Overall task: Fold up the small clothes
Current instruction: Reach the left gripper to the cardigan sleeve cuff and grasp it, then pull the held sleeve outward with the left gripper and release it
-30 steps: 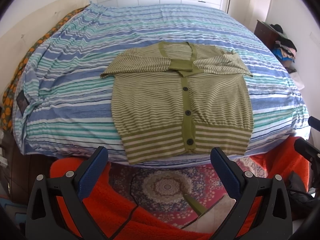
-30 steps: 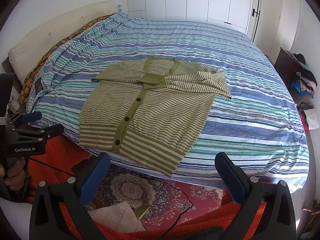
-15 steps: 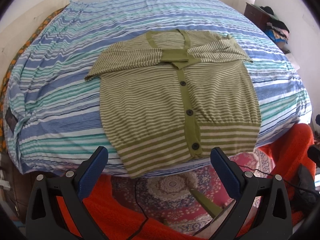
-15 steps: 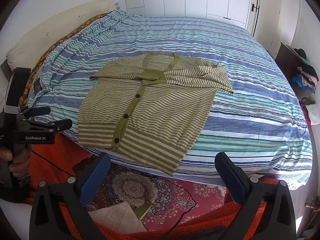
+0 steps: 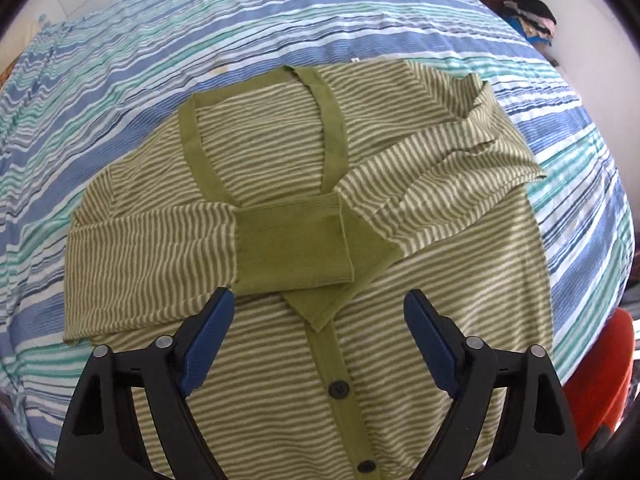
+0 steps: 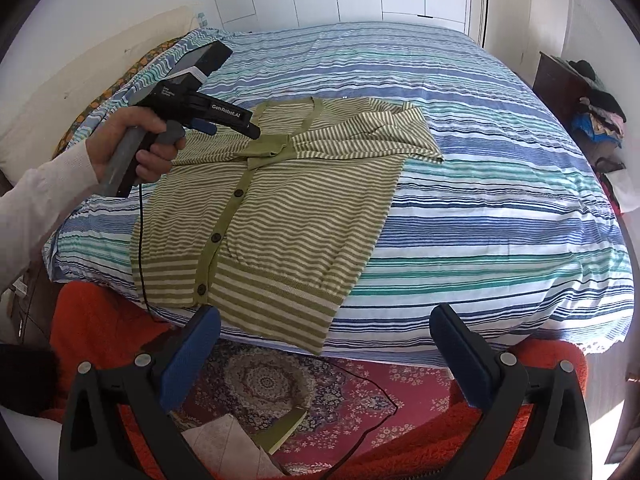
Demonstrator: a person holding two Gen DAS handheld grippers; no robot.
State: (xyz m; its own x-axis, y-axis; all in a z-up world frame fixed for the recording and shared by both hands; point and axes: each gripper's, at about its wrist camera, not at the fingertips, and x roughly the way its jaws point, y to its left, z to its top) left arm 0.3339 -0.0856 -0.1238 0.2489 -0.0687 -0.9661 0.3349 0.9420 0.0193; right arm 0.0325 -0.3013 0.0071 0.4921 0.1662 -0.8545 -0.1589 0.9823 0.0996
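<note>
**Left gripper poised over the crossed cuffs**

The risk here is in the stacked layers at the chest of the cardigan (image 5: pixel 304 216). Both sleeves are already folded across the front, and their plain green cuffs (image 5: pixel 296 248) overlap at the centre of the left wrist view. A pinch that catches only the top cuff would likely drag that sleeve loose and undo the fold; a pinch that goes too deep could bunch the striped front beneath it. The hem sits at the bed's near edge, so a careless tug might also slide the garment toward the floor.

The cardigan lies flat, buttoned side up, on the striped bedspread (image 6: pixel 500 184), centre-left in the right wrist view. The left gripper (image 5: pixel 316 308) hovers just above the cuffs, jaws spread wide and holding nothing, one finger at each side of the overlap. The right gripper (image 6: pixel 324 324) is also wide and empty, low in its frame, off the bed's edge near the hem.
</note>
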